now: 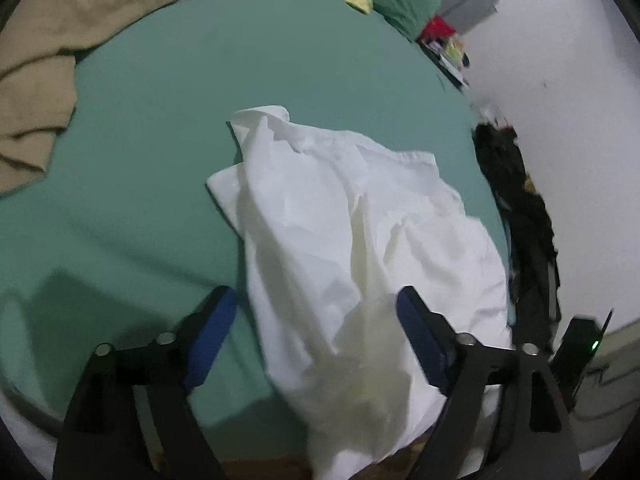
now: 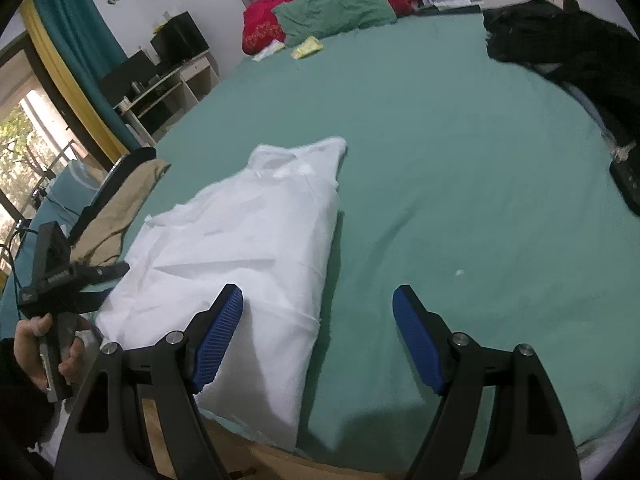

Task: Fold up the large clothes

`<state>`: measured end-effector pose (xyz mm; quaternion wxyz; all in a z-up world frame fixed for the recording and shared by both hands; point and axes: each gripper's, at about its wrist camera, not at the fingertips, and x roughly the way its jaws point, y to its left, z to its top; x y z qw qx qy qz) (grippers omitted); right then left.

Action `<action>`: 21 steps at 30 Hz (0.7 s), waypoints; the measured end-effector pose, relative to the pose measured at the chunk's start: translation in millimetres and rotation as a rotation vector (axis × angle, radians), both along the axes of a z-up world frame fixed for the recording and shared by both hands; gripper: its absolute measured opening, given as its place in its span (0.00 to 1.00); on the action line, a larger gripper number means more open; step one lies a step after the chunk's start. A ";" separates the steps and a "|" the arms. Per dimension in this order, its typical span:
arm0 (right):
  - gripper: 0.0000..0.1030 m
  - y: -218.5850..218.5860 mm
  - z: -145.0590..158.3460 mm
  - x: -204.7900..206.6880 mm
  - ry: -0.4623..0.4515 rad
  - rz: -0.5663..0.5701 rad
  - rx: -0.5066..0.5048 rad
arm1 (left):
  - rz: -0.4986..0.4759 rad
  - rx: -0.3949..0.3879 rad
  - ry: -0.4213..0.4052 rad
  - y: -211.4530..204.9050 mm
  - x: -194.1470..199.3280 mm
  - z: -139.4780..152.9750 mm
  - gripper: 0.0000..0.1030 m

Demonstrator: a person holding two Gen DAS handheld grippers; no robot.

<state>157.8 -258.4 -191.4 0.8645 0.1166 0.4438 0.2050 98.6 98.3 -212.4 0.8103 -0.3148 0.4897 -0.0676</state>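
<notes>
White garment (image 2: pixel 240 256) lies on the near part of the green bed sheet (image 2: pixel 440 140), its near edge hanging over the bed's edge, collar end pointing far. It looks folded lengthwise into a long panel; judged mid-fold, with a crosswise fold yet to do.

Left gripper (image 1: pixel 316 336): jaws wide apart, cloth bunched loosely between them, pads not pressing on it. Released. Right gripper (image 2: pixel 318 340): jaws apart over the garment's near right corner and bare sheet, holding nothing.

Next move likely calls for both tongs to take the near hem corners and carry them toward the collar, keeping the edges aligned.

Left wrist view shows the creased, lumpy top layer close up, plus a tan cloth (image 1: pixel 44 64) far left. Right wrist view shows the garment's straight right edge, the hand (image 2: pixel 48 356) on the left tool, and a black garment (image 2: pixel 568 44) far right.
</notes>
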 end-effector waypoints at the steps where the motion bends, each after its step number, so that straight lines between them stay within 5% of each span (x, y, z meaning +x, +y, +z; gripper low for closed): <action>1: 0.75 0.7 -3.4 1.4 0.011 0.002 0.001 | -0.012 0.002 -0.002 -7.7 2.8 0.1 0.88; 7: 0.75 5.5 -13.5 5.7 0.031 0.016 0.010 | -0.138 -0.160 -0.033 -51.1 23.2 -2.1 0.88; 11: 0.79 5.8 -17.1 5.1 0.036 0.011 0.026 | -0.197 -0.084 -0.026 -88.3 33.9 -0.5 0.88; 14: 0.79 5.1 -17.7 3.8 0.034 0.012 0.033 | -0.281 -0.158 -0.025 -112.1 43.4 -2.6 0.88; 21: 0.79 6.3 -17.9 3.8 0.034 0.028 0.043 | -0.418 0.146 -0.014 -156.2 60.0 3.3 0.88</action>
